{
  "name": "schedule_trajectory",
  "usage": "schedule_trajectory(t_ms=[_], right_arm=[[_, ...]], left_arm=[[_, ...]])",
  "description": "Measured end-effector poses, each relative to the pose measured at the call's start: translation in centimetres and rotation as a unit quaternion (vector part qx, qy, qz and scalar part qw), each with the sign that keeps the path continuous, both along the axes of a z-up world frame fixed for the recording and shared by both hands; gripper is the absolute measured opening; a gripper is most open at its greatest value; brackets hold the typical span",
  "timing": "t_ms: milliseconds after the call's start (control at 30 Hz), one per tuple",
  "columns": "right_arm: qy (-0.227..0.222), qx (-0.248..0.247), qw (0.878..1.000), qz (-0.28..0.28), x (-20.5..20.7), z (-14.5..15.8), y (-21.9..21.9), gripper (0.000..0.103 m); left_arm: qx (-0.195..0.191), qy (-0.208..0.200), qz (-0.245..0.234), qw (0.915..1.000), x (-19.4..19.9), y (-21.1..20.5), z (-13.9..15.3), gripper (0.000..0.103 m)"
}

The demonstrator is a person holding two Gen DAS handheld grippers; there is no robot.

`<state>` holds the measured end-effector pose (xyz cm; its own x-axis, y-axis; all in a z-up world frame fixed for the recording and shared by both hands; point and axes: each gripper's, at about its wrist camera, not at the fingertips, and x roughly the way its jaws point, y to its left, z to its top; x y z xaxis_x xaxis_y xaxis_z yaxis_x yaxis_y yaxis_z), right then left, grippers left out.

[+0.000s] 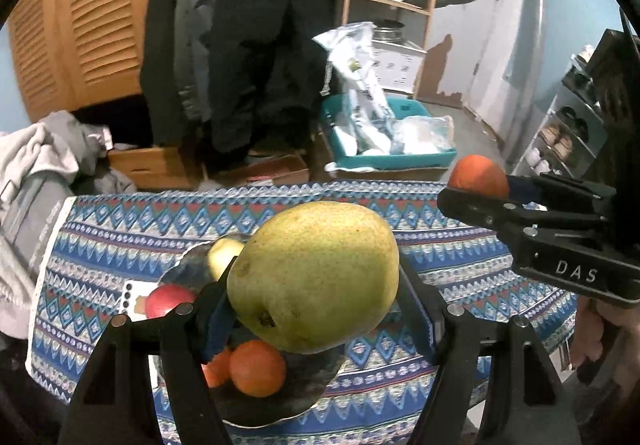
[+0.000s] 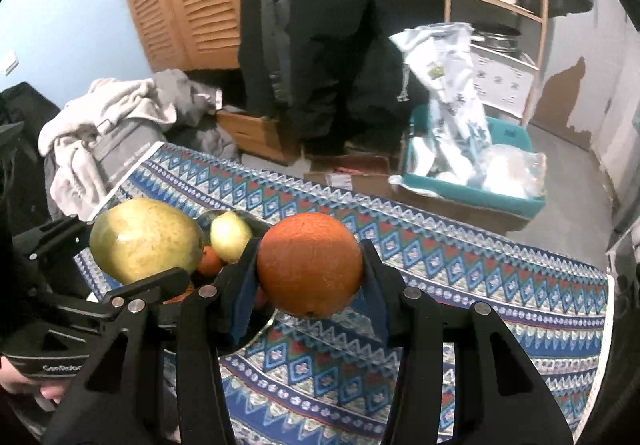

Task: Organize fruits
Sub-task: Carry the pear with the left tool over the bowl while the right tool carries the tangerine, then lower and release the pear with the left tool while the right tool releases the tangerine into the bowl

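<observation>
My left gripper (image 1: 316, 285) is shut on a big yellow-green pear (image 1: 314, 275), held above a shiny metal bowl (image 1: 188, 271). The bowl holds two small oranges (image 1: 258, 367), a red apple (image 1: 168, 301) and a pale yellow fruit (image 1: 224, 255). At the right of the left wrist view, my right gripper (image 1: 476, 185) is shut on an orange (image 1: 478, 175). In the right wrist view the right gripper (image 2: 310, 265) pinches that orange (image 2: 310, 263) above the patterned cloth, just right of the bowl (image 2: 248, 329). The left gripper (image 2: 140, 249) with the pear (image 2: 146, 239) hangs at its left.
The table wears a blue patterned cloth (image 1: 460, 245). Behind it are a pile of grey clothes (image 2: 108, 125), dark hanging coats (image 1: 240, 37), cardboard boxes (image 1: 276, 171), a teal bin (image 1: 392, 133) with bags, a wooden shelf (image 1: 392, 1) with pots and a shoe rack (image 1: 568, 133).
</observation>
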<state>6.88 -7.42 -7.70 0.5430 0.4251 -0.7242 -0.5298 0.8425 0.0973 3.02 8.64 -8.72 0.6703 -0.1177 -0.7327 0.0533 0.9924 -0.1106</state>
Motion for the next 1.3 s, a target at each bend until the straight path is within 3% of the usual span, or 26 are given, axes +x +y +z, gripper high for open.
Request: schedule_trajectory(t_ms=[700, 1133, 1300], right_arm=[[0.073, -0.018, 0.997, 0.035, 2.4, -6.5, 5.3, 0.047], [0.095, -0.025, 0.994, 0.050, 2.9, -8.3, 6.6, 0.047], [0.103, -0.026, 0.993, 0.054, 2.9, -8.9, 7.0, 0.047]], left_arm=[[-0.004, 0.100, 0.066, 0.9928, 2.4, 5.9, -8.7, 0.074], [-0.015, 0.160, 0.083, 0.9836, 3.2, 7.1, -12.5, 0.074], [-0.010, 0.129, 0.090, 0.9876, 2.8, 7.5, -11.0, 0.073]])
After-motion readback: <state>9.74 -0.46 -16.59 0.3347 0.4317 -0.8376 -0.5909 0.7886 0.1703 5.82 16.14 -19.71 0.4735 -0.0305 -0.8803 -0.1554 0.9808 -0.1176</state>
